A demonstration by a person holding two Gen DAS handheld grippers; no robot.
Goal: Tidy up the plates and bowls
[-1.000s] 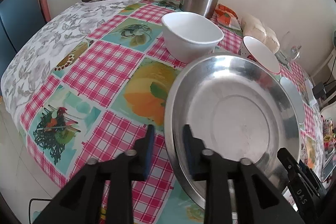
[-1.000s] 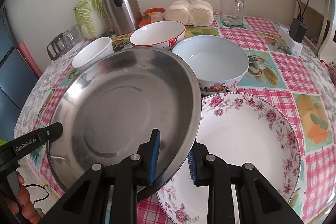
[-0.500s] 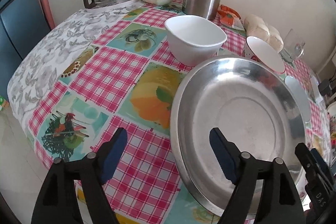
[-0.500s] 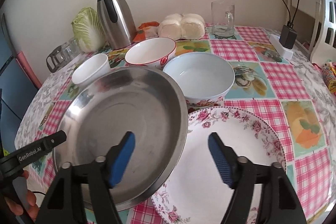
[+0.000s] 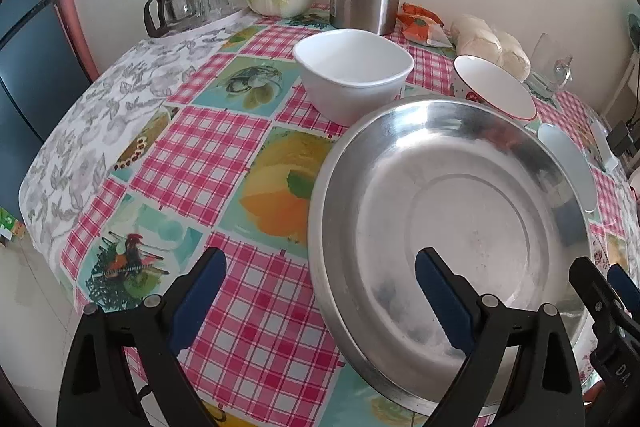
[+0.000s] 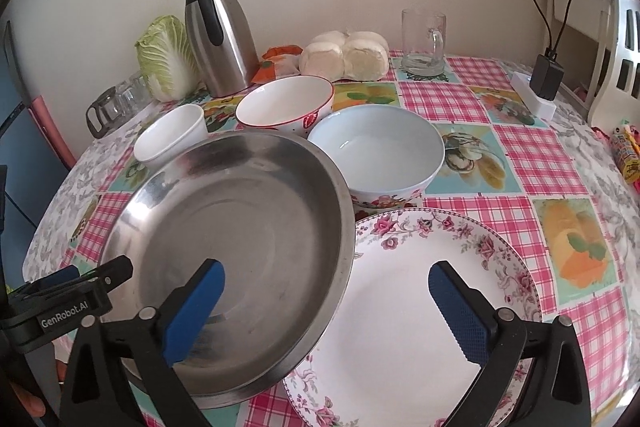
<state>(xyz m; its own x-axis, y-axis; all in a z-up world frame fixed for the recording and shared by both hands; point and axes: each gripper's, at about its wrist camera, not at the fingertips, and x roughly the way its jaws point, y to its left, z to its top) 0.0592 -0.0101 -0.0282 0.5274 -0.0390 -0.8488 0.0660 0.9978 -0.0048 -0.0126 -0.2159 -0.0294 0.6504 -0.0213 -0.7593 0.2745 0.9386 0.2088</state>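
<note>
A steel plate [image 5: 460, 211] lies on the checked tablecloth, its right edge resting over a floral plate [image 6: 420, 307]. My left gripper [image 5: 320, 267] straddles the steel plate's left rim. Its jaws are opening and the pads stand clear of the metal. My right gripper [image 6: 326, 275] straddles the right rim the same way, jaws opening, one pad over the steel plate [image 6: 240, 247] and one over the floral plate. Behind stand a white square bowl [image 5: 352, 71], a red-rimmed bowl [image 6: 284, 103] and a light blue bowl [image 6: 376, 151].
Along the back wall are a steel thermos [image 6: 220, 35], a cabbage [image 6: 168, 59], buns [image 6: 344, 57], a glass mug [image 6: 424, 43] and a glass teapot with cups [image 5: 176, 7]. A charger [image 6: 546, 79] sits at the right. The table edge runs along the front left.
Both grippers were shut on the steel plate's rim and have let go, their jaws spreading wide. The plate has settled lower onto the table and the floral plate.
</note>
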